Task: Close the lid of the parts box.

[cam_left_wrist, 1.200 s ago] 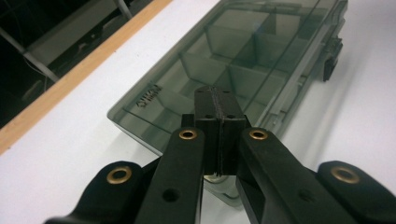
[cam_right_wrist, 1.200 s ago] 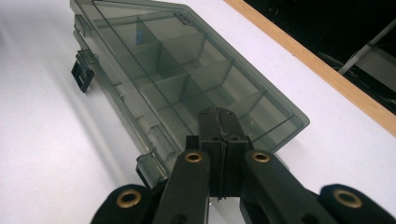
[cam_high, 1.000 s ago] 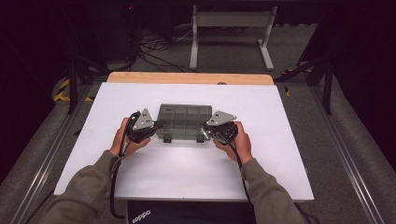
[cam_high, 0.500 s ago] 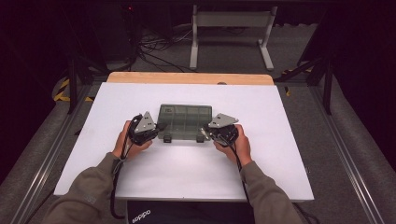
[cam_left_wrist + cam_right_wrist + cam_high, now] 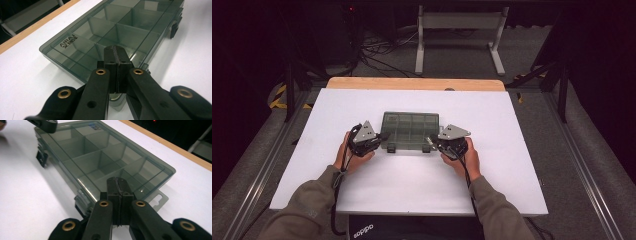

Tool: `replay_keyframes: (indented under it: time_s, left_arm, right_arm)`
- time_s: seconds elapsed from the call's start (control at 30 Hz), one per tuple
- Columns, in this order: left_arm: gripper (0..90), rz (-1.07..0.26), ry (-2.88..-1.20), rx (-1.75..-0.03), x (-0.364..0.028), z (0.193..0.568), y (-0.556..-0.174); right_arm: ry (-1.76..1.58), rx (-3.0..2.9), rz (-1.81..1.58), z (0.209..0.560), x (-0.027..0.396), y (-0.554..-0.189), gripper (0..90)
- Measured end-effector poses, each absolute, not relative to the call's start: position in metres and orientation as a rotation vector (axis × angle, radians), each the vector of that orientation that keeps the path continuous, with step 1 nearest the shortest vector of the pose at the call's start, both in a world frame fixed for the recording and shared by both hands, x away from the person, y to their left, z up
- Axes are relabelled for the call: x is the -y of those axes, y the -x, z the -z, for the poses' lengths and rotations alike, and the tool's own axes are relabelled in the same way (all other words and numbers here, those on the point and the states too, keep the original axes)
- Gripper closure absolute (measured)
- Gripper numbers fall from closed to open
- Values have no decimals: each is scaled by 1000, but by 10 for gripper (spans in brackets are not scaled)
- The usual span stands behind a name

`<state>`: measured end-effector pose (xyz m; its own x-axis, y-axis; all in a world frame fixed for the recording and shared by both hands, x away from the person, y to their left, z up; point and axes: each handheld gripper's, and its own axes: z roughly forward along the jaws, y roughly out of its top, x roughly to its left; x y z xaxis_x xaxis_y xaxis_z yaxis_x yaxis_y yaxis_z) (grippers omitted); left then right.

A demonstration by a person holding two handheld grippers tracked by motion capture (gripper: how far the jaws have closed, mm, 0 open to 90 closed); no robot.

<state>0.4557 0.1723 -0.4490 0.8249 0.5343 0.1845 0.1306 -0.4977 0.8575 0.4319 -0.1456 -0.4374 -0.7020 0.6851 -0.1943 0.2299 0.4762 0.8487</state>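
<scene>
A smoky grey, see-through compartment box (image 5: 409,131) lies shut on the white table (image 5: 512,150), and its divided cells look empty. My left gripper (image 5: 383,136) is at the box's left end with its jaws shut and nothing between them. In the left gripper view its tips (image 5: 115,49) hang over the near corner of the lid (image 5: 117,22). My right gripper (image 5: 432,140) is at the box's right front corner, also shut and empty. Its tips (image 5: 116,180) sit over the lid's edge (image 5: 100,157). Whether either tip touches the lid I cannot tell.
Black latches (image 5: 174,27) (image 5: 41,157) sit on the box's front side. A wooden strip (image 5: 414,84) runs along the table's far edge, with a metal stand (image 5: 459,35) and cables on the dark floor beyond. The other gripper (image 5: 43,124) shows at the top left of the right gripper view.
</scene>
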Motion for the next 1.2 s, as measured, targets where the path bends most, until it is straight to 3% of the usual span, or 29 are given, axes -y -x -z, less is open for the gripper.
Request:
replay_keyframes:
  time_s: [1.2]
  left_arm:
    - [896,-595,-2079,-498,-172,447,-453]
  right_arm:
    - [-786,-2161,-1125,437,144,-428,900]
